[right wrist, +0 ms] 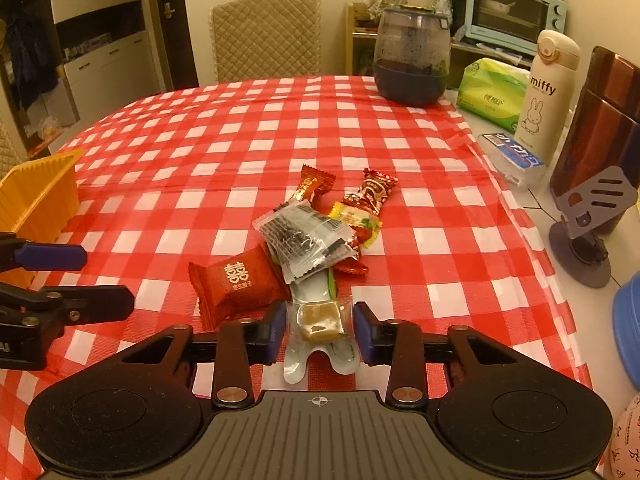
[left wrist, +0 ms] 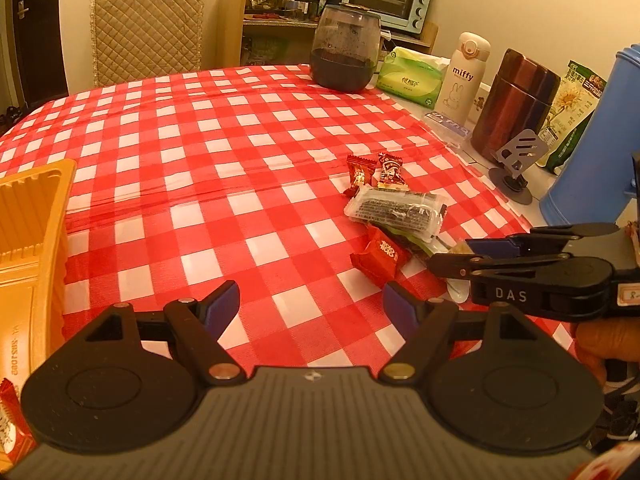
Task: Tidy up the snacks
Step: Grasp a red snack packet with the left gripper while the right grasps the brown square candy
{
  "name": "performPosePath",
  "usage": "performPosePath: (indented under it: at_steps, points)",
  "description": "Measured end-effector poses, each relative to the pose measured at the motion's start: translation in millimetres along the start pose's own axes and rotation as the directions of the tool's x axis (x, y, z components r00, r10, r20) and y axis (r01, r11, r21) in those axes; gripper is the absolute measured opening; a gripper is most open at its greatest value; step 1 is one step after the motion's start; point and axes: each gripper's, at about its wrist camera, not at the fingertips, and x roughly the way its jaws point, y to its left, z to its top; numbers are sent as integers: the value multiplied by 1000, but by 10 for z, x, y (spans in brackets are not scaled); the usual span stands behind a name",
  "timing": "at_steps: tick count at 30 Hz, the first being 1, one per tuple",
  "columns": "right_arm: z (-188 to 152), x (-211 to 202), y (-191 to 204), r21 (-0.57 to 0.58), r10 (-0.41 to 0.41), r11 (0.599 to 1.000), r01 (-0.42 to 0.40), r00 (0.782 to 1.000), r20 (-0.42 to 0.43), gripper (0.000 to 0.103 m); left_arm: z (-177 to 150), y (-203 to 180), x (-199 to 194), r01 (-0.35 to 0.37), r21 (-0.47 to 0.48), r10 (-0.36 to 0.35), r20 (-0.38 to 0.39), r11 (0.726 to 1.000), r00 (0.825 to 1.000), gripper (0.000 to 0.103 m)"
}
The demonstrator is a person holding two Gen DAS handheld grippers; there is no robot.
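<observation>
Clear-wrapped cube sweet point(right wrist: 320, 322) sits between your right gripper point(right wrist: 320, 334) pads, not yet pinched, at six o'clock of the snack pile point(right wrist: 308, 240). Close squarely on the cube, not the wrapper. Left gripper point(left wrist: 312, 304) hangs released; tray point(right wrist: 40, 192) waits at nine o'clock.

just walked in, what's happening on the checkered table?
A person holds a gripper in each hand and is sorting a small pile of wrapped snacks on the red-and-white checkered tablecloth. The right gripper brackets a clear-wrapped tan candy cube at the near end of the pile; its pads look close to the wrapper but not clearly pressing. The left gripper hangs open over bare cloth, empty. The ridged yellow plastic tray waits at the left.
</observation>
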Motion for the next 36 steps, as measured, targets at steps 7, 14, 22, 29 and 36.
performPosePath:
  at_steps: [7,14,22,29,36]
  points:
    - [0,-120,-69,49,-14,999,13,1000,26,36,49,-101,137,40,39,-40,3,998,999,76]
    - [37,-214,-219,146,-25,989,18,999,44,36,88,-304,365,71,154,-76,23,985,997,74]
    - [59,-240,-309,204,-31,979,21,999,44,36,72,-599,643,61,363,-72,17,930,997,53]
    - [74,-236,-323,227,-20,974,9,999,47,36,35,-657,744,52,378,-51,-14,924,999,31]
    - [92,-261,-245,218,0,976,-13,998,59,36,-9,-577,514,5,268,-3,-7,963,1000,24]
